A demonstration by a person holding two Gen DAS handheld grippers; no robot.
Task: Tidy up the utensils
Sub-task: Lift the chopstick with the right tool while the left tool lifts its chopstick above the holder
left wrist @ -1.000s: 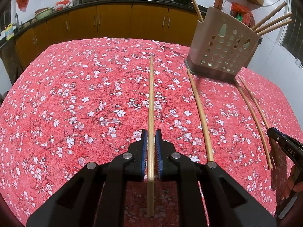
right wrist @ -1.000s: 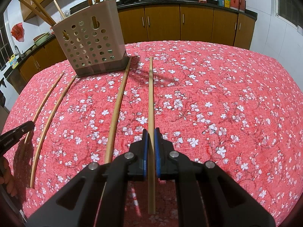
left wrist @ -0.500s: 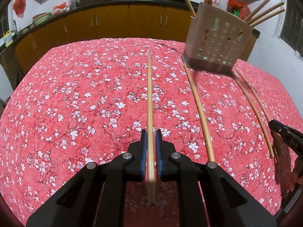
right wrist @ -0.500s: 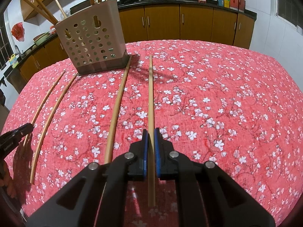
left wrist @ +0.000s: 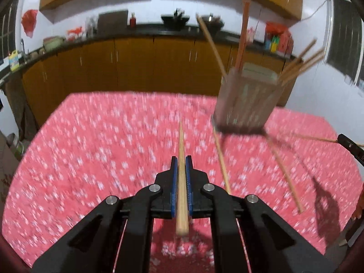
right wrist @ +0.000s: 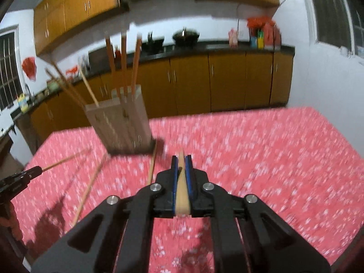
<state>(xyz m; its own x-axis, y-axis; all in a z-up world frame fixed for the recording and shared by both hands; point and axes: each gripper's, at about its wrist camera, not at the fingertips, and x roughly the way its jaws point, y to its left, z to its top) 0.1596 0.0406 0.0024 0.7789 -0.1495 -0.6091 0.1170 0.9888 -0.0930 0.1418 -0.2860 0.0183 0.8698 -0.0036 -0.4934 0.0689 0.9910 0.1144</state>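
Note:
My left gripper (left wrist: 181, 160) is shut on a wooden chopstick (left wrist: 181, 141), which it holds off the red flowered tablecloth (left wrist: 91, 159). In the right wrist view my right gripper (right wrist: 181, 159) is shut on another chopstick (right wrist: 181, 193), also lifted. Each gripper shows at the edge of the other's view: the right gripper (left wrist: 349, 145) and the left gripper (right wrist: 27, 175), both with a thin stick. Two loose chopsticks (left wrist: 221, 161) (left wrist: 284, 173) lie on the cloth between them. A beige perforated utensil holder (left wrist: 248, 100) (right wrist: 120, 122) stands at the far side with several chopsticks in it.
Brown kitchen cabinets (left wrist: 136, 68) under a dark counter with pots run behind the table. A white wall with a window (right wrist: 329, 68) lies to the right. The table's far edge (right wrist: 227, 111) is close behind the holder. Both views are motion-blurred.
Both grippers have risen with their chopsticks, which have left the cloth. Both views now look higher, with more of the cabinets and wall in them.

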